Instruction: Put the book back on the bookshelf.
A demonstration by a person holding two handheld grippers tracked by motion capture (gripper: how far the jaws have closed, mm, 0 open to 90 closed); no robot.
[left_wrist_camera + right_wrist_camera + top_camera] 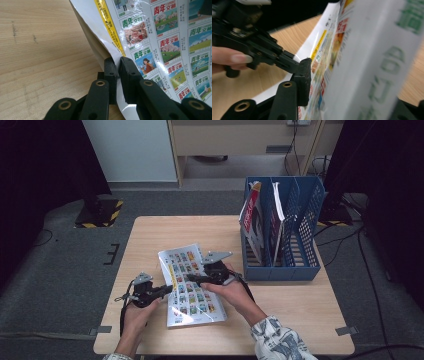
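Left gripper [116,65]: clamped on the left edge of the magazine's [192,285] cover sheet; in the left gripper view both black jaws pinch the white, yellow-striped margin, lifting it off the pages beneath.
Right gripper [192,279]: set over the middle of the magazine in the high view; in the right gripper view one jaw lies against the printed cover and the other is hidden behind a blurred page, so a grip cannot be confirmed.
Left hand [136,312]: at the near left of the table [150,232], just beside the magazine edge.
Right hand [235,292]: resting over the magazine's right side.
Magazine: flat on the wooden table, near centre, cover printed with a grid of small pictures.
File rack [295,227]: blue, perforated, on the table's far right, well apart from the left gripper, close to the right hand; holds upright magazines [252,217] in its left compartments.
Obstruction: none between grippers and magazine; the rack stands just right of the work area.
Floor [65,265]: grey carpet around the table.
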